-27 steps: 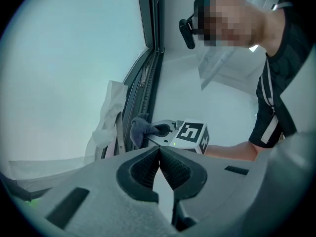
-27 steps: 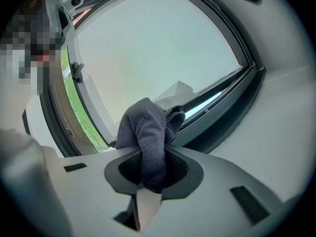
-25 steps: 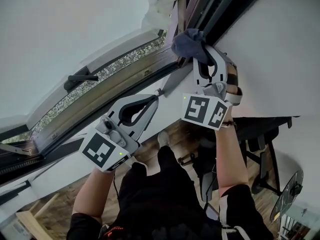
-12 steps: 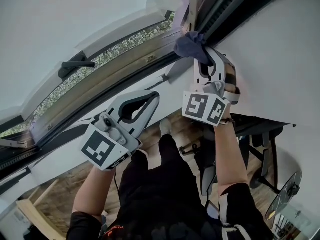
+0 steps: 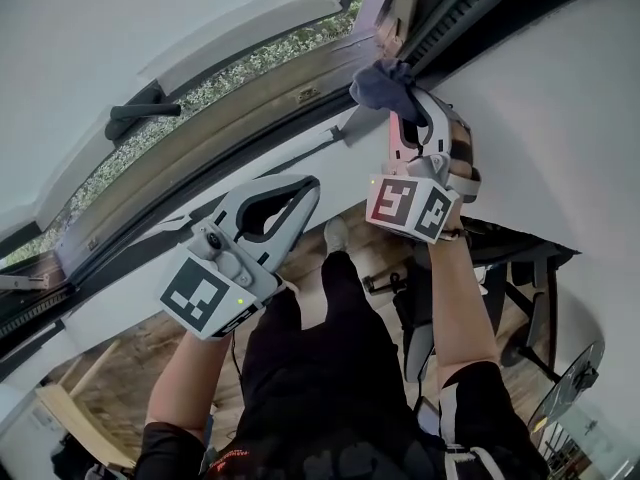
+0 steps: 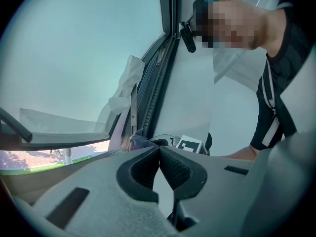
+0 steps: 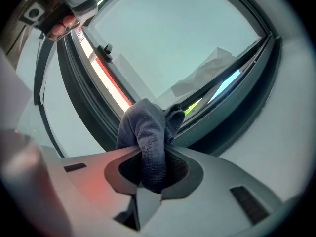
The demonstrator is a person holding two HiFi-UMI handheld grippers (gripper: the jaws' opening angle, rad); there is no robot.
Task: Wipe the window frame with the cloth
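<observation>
Right gripper view: the right gripper (image 7: pixel 148 157) grasps a dark cloth (image 7: pixel 143 127) held up at the window frame (image 7: pixel 237 102). The left gripper (image 6: pixel 159 151), clenched on nothing, hangs nearer, left.

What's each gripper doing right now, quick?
Left gripper: closed, nothing between its fingers.
Right gripper: closed, holding the cloth.

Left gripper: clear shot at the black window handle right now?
Probably yes. The left gripper is empty, jaws together, and nothing stands between it and the window handle, which lies off to its left.
</observation>
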